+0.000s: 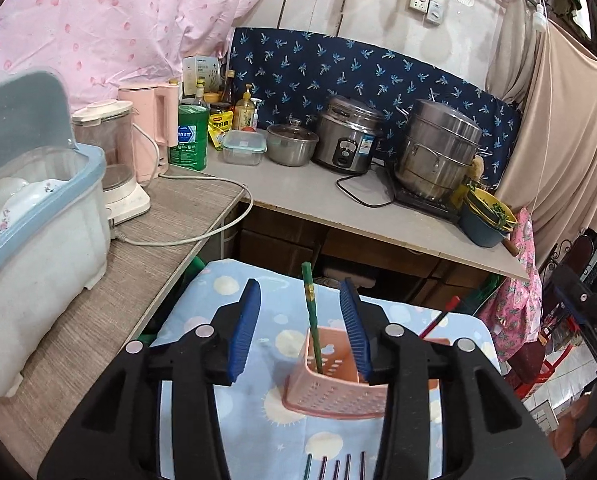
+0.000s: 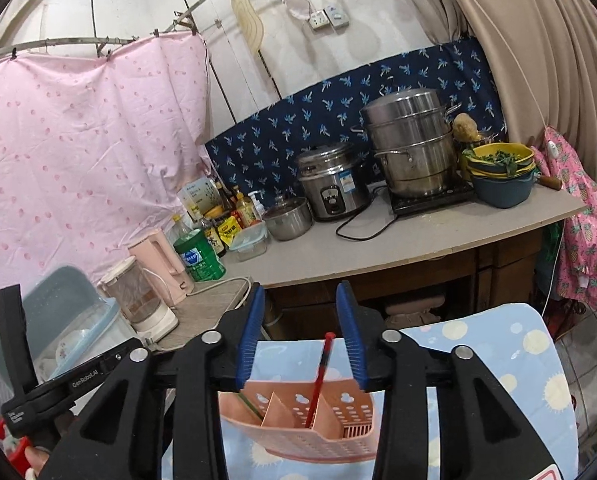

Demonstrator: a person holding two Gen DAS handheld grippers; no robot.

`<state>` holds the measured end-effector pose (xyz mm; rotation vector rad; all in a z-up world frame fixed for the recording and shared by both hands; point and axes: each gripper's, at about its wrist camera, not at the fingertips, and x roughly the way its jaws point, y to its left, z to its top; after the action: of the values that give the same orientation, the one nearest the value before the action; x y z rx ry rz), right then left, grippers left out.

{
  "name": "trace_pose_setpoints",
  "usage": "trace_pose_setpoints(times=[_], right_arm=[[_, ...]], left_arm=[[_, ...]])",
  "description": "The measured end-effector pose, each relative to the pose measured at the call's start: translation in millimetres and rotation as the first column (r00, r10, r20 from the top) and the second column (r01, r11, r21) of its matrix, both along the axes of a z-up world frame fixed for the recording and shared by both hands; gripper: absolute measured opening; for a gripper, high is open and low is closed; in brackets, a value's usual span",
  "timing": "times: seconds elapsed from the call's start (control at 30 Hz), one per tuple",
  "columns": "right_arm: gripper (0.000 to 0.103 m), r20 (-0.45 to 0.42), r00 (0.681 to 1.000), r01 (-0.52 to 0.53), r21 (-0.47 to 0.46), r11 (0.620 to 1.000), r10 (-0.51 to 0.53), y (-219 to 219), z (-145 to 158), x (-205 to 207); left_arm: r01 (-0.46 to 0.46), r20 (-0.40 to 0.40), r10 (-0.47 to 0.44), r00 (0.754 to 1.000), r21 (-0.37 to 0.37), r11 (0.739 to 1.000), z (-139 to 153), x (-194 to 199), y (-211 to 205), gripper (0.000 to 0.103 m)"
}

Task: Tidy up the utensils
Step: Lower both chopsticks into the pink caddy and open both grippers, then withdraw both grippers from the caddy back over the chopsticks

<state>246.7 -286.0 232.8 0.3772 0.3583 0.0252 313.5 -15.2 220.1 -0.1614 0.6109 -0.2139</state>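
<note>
Faintly, "GenRoboLAI" along left gripper (image 2: 78,380) body

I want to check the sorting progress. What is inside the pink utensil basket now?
The pink utensil basket holds a green chopstick and a red chopstick, in separate compartments. The compartment bottoms are hidden by its walls.

A steel steamer pot (image 1: 438,148) is sitting on a black hob at the back of the desk (image 1: 318,204), with a rice cooker (image 1: 348,134) just beside it. A pink kettle (image 2: 160,268) and a green bottle (image 2: 199,256) are standing near a blender (image 1: 114,160). A pink sheet (image 2: 82,152) is hanging behind them.
</note>
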Motion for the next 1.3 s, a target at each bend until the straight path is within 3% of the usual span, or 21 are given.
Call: trace_pose_setpoints(times=[0.07, 0.3, 0.63, 0.97, 1.3], right_arm=[[0.043, 0.005, 1.0, -0.004, 0.005, 1.0, 0.004, -1.5, 0.9, -16.6], [0.047, -0.015, 1.0, -0.011, 0.019, 1.0, 0.011, 0.0, -20.7, -95.5], [0.047, -0.154, 0.988, 0.011, -0.072, 0.997, -0.022, 21.4, -89.3, -194.2], [0.047, -0.316, 0.949, -0.025, -0.12, 0.992, -0.015, 50.2, -168.0, -245.2], [0.043, -0.421, 0.907, -0.048, -0.109, 0.993, -0.002, 73.0, -230.3, -260.9]], left_arm=[[0.002, 0.004, -0.002, 1.0, 0.002, 1.0, -0.4, -15.7, 4.3, 0.05], [0.007, 0.001, -0.007, 1.0, 0.05, 0.999, -15.6, -78.6, 18.1, 0.055], [0.012, -0.098, 0.003, 0.995, 0.15, 0.989, -94.2, -162.1, 37.5, 0.055], [0.042, -0.187, -0.008, 0.982, 0.178, 0.983, -163.1, -222.8, 45.4, 0.055], [0.077, -0.233, -0.035, 0.972, 0.174, 0.982, -193.6, -250.4, 41.6, 0.056]])
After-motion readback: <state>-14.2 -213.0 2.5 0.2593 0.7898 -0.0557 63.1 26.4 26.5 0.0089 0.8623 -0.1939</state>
